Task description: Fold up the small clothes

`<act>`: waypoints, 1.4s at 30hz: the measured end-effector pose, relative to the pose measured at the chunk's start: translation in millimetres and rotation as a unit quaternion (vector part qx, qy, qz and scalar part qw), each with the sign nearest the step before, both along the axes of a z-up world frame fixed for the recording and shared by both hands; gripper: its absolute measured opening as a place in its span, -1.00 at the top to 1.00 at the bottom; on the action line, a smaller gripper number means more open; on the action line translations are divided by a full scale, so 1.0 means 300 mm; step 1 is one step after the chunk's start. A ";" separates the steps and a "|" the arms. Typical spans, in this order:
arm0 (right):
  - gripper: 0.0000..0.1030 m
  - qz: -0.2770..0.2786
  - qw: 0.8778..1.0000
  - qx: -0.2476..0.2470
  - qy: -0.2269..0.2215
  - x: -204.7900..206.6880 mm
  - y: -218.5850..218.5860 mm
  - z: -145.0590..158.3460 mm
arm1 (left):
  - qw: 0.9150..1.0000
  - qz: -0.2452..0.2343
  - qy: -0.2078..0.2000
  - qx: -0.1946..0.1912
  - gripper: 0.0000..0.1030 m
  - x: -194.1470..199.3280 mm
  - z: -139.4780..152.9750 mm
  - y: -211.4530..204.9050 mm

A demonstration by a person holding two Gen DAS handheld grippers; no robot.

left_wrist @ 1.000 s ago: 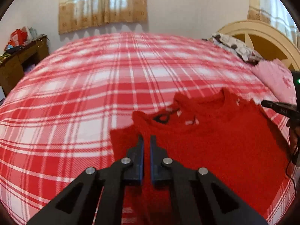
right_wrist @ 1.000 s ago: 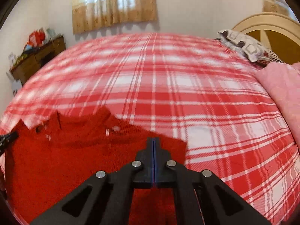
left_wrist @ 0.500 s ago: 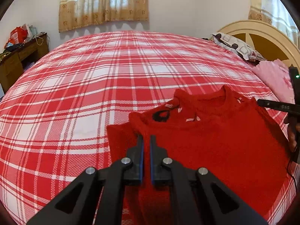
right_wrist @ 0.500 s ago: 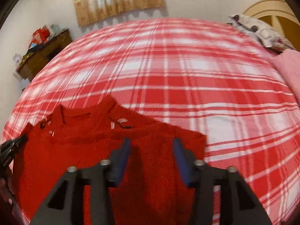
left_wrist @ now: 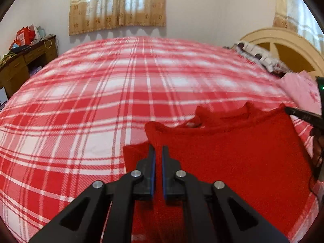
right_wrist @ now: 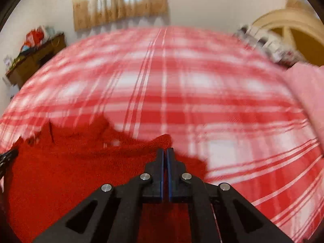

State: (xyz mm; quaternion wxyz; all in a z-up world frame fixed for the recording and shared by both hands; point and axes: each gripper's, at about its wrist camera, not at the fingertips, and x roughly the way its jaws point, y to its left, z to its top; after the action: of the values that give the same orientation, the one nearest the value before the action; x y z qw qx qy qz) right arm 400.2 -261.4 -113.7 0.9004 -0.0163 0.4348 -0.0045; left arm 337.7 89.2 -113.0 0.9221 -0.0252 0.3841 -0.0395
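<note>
A small red knit sweater [left_wrist: 232, 151] lies on the red-and-white plaid bedspread [left_wrist: 91, 111]. My left gripper [left_wrist: 158, 151] is shut on the sweater's left edge and holds a fold of it raised. My right gripper [right_wrist: 166, 154] is shut on the sweater's [right_wrist: 70, 172] right edge, which stands up in a lifted fold. The right gripper's fingers [left_wrist: 299, 114] show at the right edge of the left wrist view. The left gripper's tip [right_wrist: 8, 157] shows at the left edge of the right wrist view. The right wrist view is blurred by motion.
A pink blanket [left_wrist: 303, 89] and a patterned pillow [left_wrist: 261, 54] lie by the cream headboard [left_wrist: 283, 42] at the right. A wooden desk [left_wrist: 22, 60] with clutter stands at the far left. A curtained window [left_wrist: 117, 2] is behind the bed.
My right gripper opened half a second ago and has shut again on the sweater's right edge, lifting it. My left gripper stays shut on the left edge and has raised it toward the collar.
</note>
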 end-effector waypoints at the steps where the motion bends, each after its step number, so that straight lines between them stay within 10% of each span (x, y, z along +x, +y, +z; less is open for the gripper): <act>1: 0.84 0.000 1.000 -0.006 0.001 -0.002 0.002 -0.002 | 1.000 0.001 0.010 0.002 0.88 0.010 -0.018 -0.001; 4: -0.04 -0.014 1.000 -0.004 -0.008 -0.034 -0.019 0.032 | 1.000 0.006 0.019 -0.002 0.73 0.016 -0.023 0.007; 11: -0.05 0.066 0.993 0.096 -0.036 -0.256 0.005 0.106 | 1.000 0.020 0.002 0.010 -0.07 -0.096 0.035 0.050; 16: -0.09 0.074 0.995 0.059 -0.012 -0.311 0.028 -0.039 | 1.000 0.001 -0.010 0.028 -0.31 -0.207 0.009 0.039; 22: -0.09 0.032 0.995 0.092 -0.008 -0.347 0.035 0.042 | 1.000 0.001 -0.009 0.021 -0.32 -0.208 0.019 0.054; 31: -0.12 0.205 0.977 0.005 -0.057 -0.622 0.476 0.104 | 0.998 0.060 -0.012 0.011 -0.53 -0.289 0.051 0.266; 42: -0.14 0.332 0.935 -0.114 -0.057 -0.780 0.864 -0.050 | 0.996 0.055 0.025 -0.073 -0.53 -0.306 0.020 0.329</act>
State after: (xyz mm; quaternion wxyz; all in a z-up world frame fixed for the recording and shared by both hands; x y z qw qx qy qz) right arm 166.3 -2.3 -128.8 0.8658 -0.2619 0.3496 0.2440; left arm 246.0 188.0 -107.0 0.9088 -0.1140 0.4011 -0.0160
